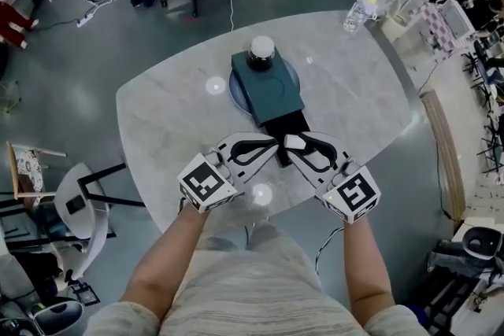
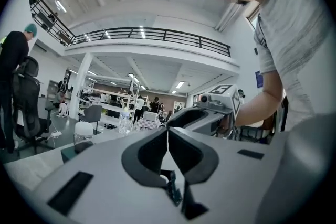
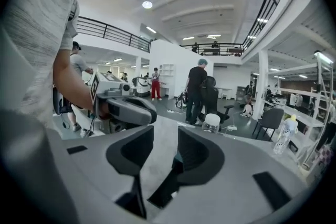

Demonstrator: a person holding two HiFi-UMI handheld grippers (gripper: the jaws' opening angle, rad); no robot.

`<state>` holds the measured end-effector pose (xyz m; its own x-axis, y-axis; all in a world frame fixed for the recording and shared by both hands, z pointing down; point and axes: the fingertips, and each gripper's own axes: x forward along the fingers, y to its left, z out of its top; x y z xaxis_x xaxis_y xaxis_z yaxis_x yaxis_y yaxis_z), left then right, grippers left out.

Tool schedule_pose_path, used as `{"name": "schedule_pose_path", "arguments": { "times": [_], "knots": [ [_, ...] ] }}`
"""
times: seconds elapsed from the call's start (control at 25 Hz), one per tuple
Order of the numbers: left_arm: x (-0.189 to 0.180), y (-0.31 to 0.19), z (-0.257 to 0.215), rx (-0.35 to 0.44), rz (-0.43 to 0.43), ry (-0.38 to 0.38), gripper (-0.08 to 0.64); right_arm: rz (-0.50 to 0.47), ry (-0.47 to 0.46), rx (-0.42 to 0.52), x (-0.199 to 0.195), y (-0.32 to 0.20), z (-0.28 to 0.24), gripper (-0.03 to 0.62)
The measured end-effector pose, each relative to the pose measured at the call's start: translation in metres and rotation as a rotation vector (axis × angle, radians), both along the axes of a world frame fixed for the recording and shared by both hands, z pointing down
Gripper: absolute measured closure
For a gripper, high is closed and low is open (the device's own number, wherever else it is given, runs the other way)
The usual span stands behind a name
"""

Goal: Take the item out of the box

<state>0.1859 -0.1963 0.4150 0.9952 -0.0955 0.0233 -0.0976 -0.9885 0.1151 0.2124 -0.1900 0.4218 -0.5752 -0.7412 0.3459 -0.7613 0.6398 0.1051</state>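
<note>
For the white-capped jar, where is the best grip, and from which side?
Probably across the round body just below the cap, coming in level from the person's side. The jar stands upright at the far end of the teal box, so its sides are exposed.

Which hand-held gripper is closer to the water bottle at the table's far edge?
Right. The right hand-held gripper is on the water bottle side, with the bottle far ahead to its right; the left hand-held gripper sits just beside it, farther left.
</note>
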Motion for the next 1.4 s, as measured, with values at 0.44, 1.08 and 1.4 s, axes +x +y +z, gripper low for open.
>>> {"name": "schedule_pose_path", "arguments": {
  "times": [0.44,1.08,1.4],
  "knots": [
    [0.008,-0.013,0.033,-0.032,-0.058,-0.013,0.538,-0.155,0.172,-0.124,0.005,-0.008,0.066,0.414],
    [0.013,-0.021,0.058,-0.087,-0.089,-0.034,0.538,-0.258,0.423,-0.311,0.024,-0.017,0.141,0.354],
    [0.009,-0.026,0.056,-0.093,-0.109,-0.02,0.526,-0.346,0.558,-0.436,0.035,-0.016,0.183,0.342]
  ]
}}
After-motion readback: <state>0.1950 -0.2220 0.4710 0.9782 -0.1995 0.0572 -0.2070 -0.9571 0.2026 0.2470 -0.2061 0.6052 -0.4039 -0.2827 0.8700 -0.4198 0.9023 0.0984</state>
